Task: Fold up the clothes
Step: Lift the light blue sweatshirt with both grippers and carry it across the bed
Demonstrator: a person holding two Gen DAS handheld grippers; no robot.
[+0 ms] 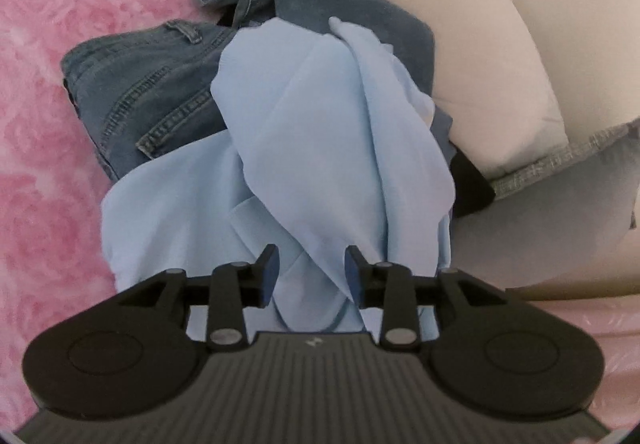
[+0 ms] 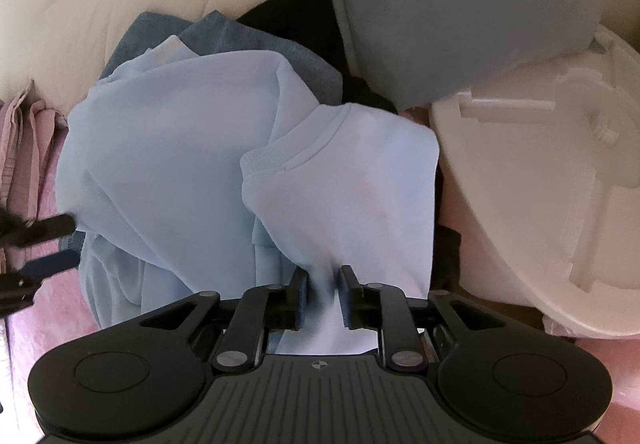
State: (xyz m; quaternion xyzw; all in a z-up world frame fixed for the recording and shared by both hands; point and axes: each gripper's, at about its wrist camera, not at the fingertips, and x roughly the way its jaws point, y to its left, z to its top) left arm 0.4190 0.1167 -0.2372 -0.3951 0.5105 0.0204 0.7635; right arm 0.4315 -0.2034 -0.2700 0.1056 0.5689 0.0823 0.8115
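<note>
The right gripper pinches the rumpled blue sweatshirt, the left gripper spread wide over it; jeans at upper left look folded.

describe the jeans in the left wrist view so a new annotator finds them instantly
Start at the pink rose-patterned bedspread on the left of the left wrist view. The jeans lie at its edge, partly under the light blue sweatshirt. Unlike the plain dark blue cloth behind, they are denim, with pale seam stitching, a pocket and a belt loop.
</note>
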